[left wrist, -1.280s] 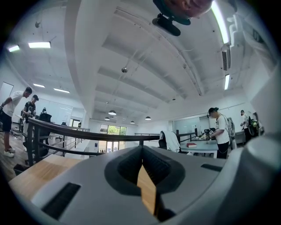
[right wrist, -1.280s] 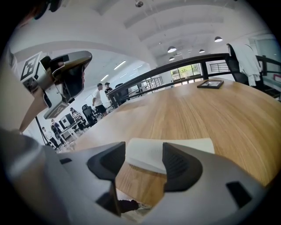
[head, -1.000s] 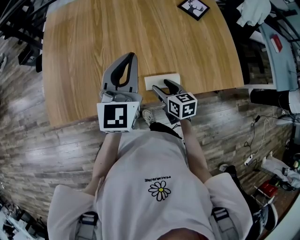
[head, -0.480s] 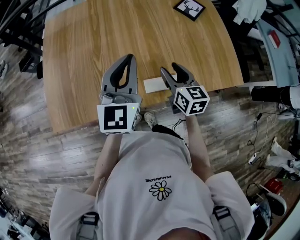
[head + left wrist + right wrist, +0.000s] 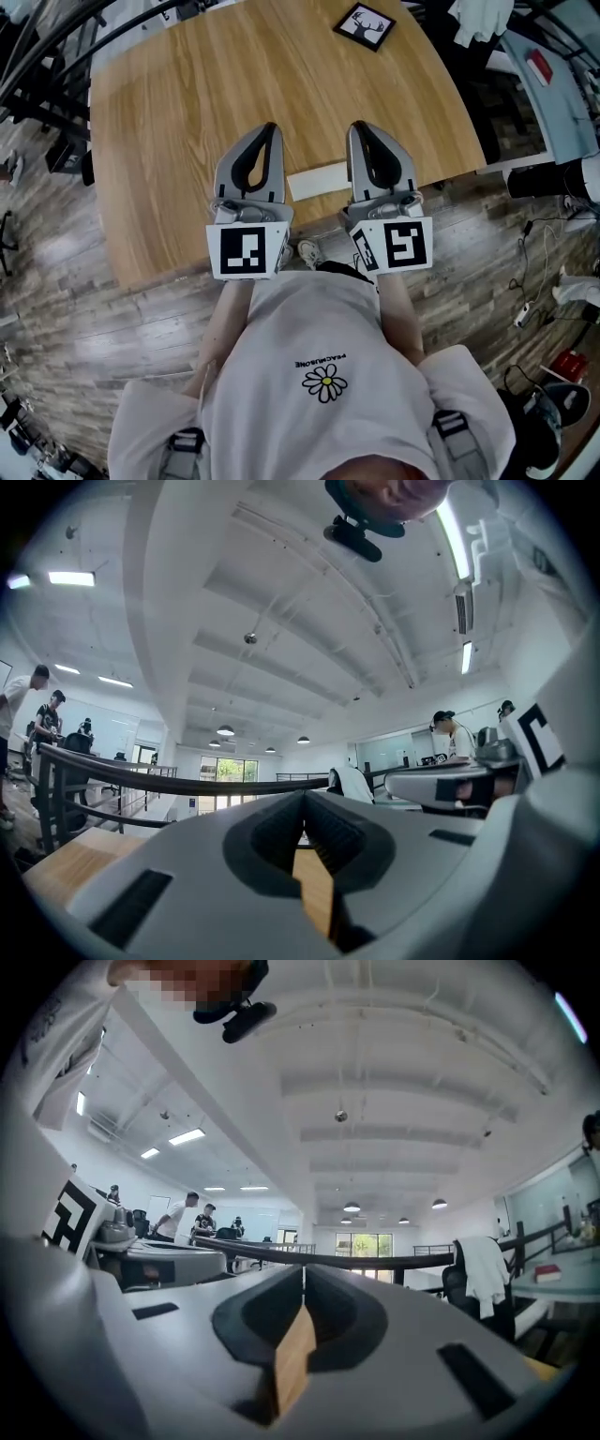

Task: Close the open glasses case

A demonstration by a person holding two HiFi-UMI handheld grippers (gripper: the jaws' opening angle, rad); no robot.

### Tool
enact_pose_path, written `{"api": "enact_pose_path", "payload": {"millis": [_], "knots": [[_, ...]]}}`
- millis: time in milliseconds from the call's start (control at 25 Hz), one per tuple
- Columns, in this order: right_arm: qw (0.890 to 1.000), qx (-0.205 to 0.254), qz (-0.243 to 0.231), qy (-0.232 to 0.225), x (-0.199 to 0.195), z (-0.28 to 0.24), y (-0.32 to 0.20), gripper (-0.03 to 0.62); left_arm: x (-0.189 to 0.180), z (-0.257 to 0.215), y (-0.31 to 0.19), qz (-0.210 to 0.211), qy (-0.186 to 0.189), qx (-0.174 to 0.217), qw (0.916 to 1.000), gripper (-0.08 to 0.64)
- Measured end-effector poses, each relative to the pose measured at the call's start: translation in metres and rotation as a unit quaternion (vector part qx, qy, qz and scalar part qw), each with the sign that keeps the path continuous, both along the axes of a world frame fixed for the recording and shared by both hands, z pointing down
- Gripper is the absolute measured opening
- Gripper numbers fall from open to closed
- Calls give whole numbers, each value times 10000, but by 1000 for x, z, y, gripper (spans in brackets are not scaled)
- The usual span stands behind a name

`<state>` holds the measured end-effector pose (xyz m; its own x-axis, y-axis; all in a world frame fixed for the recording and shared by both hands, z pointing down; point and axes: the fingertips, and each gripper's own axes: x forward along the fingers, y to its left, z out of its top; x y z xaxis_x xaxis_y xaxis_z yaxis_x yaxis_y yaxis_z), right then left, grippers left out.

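Observation:
The white glasses case [image 5: 317, 178] lies flat near the front edge of the wooden table [image 5: 187, 103], its lid down as far as I can tell. My left gripper [image 5: 270, 128] and right gripper [image 5: 357, 127] are held side by side above that edge, one on each side of the case and clear of it. The left gripper [image 5: 302, 795] has its tips together with nothing in them. The right gripper [image 5: 304, 1270] is closing, its tips meeting with nothing between them. Both gripper views look out level across the room, so the case is hidden there.
A black square card with a deer picture [image 5: 366, 25] lies at the table's far right. Dark chairs and a rail stand off the left edge [image 5: 47, 103]. Clothes and bags sit to the right [image 5: 553, 84]. People stand far off in the room.
My right gripper has lifted off the case, swung up level and gone from wide open to tips together. The left gripper has risen a little. The case stays flat on the table.

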<state>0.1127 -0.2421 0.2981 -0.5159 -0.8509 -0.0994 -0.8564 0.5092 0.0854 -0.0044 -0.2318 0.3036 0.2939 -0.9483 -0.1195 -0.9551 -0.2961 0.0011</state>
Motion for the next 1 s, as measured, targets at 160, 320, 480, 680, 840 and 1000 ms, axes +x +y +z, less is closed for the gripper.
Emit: {"api": "enact_pose_path", "payload": {"millis": [160,320,480,680,840,1000], "knots": [[10000,25,54,-16,0,2,8,9,7,-4,0,35,-21,57,10000,17],[9999,-71,84,-102,2,6,6,8,8,-6,-1,34,-39,75,10000,17],[9999,-91,118,-85,5,7,6,8,8,-7,-2,18,-36,87,10000,17],[9999,-96,133,-47,7,8,6,8,6,-4,-1,-7,-36,64,10000,17],[9999,-103,127,-13,8,8,5,8,6,-5,-2,-14,-31,69,10000,17],[9999,-105,136,7,10,7,5,8,6,-5,-1,-7,-26,53,10000,17]]}}
